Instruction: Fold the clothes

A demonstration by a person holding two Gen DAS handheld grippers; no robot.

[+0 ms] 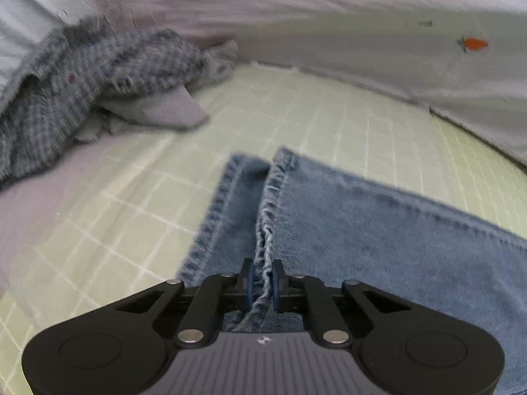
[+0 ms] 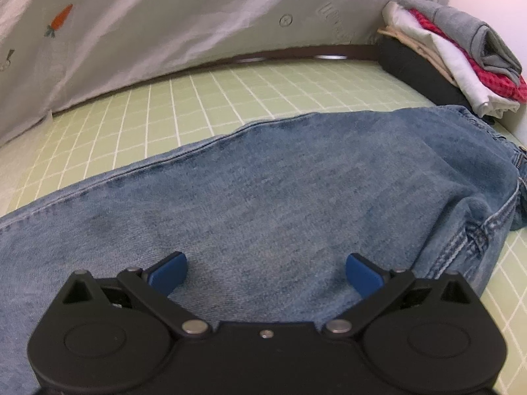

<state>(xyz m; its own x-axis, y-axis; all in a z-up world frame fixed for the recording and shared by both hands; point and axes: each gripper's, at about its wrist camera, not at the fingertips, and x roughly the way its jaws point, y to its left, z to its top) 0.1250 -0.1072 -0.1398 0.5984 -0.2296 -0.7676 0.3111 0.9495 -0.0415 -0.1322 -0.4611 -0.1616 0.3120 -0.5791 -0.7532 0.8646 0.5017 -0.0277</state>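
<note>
Lay spread across the pale green mat with a white grid [image 2: 204,98]: a pair of faded blue denim jeans [image 2: 280,204], one leg stretched from left to right in the right wrist view, with the side seam running along its far edge. Hovered low over the flat denim: the right black two-finger gripper with blue pads [image 2: 266,275], jaws spread wide, nothing between them, the cloth under them smooth. Could not tell whether the pads touched the cloth. Seen near the right edge of that view: the bunched upper part of the jeans, with doubled stitching and a small piece of a zipper. Stood beyond it, in the far right corner: a folded stack of clothes in grey, red, white and cream [image 2: 461,49], resting on something dark. In the left wrist view, clamped on the frayed hem of the jeans [image 1: 378,217]: the left black two-finger gripper with blue pads [image 1: 263,283], jaws nearly together, a fold of the ragged edge pinched between them and rising a little from the mat [image 1: 131,197]. Visible just past the pads: two leg ends side by side, their hems pointing away from the camera. Piled at the far left, well apart from the jeans: a crumpled blue-and-white checked shirt [image 1: 82,75] over a plain grey garment [image 1: 164,108]. Hung behind the mat in both views: a white cloth printed with small orange carrots [image 2: 148,16], with soft creases.
</note>
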